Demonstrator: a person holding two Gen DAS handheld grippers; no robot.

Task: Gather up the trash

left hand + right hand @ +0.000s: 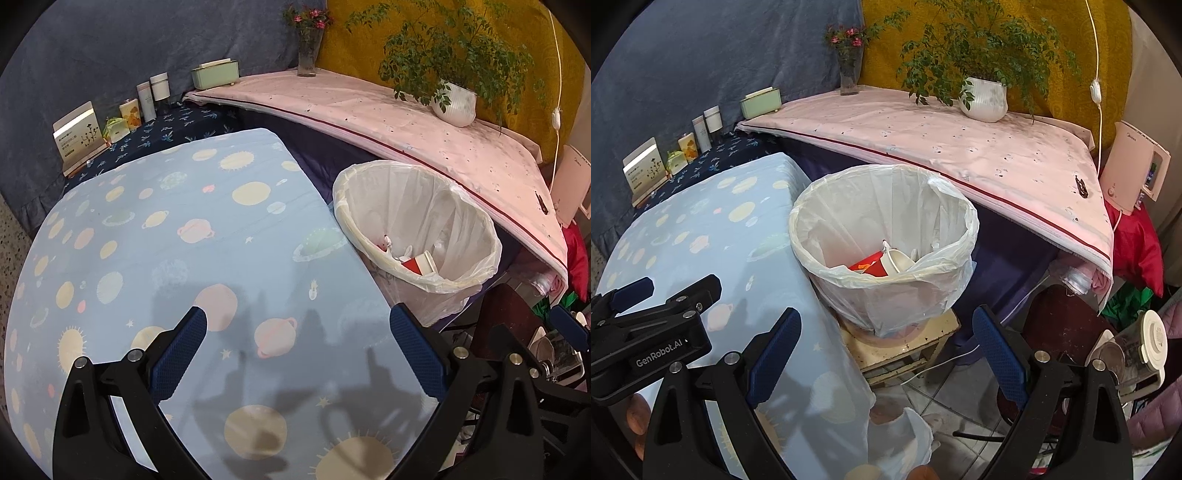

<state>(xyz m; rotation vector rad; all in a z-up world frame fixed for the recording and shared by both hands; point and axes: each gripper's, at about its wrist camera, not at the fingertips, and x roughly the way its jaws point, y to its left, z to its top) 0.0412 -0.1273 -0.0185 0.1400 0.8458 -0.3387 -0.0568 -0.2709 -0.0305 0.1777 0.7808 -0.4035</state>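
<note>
A trash bin lined with a white plastic bag (458, 214) (849, 206) stands between the blue planet-print table (166, 258) (713, 221) and a pink-covered shelf. Inside it lie a red and white paper cup (419, 264) (871, 266) and other white trash (899, 258). My left gripper (297, 343) is open and empty above the blue table, left of the bin. My right gripper (886, 343) is open and empty, just in front of the bin. The left gripper also shows at the left edge of the right wrist view (657, 295).
The bin rests on a small cream stool (908, 343). The pink-covered shelf (369, 110) (923, 136) holds a potted plant (984, 98) and a flower vase (849, 74). Boxes and bottles (122, 110) line the back wall. A kettle (1137, 350) and a white appliance (1134, 173) stand at the right.
</note>
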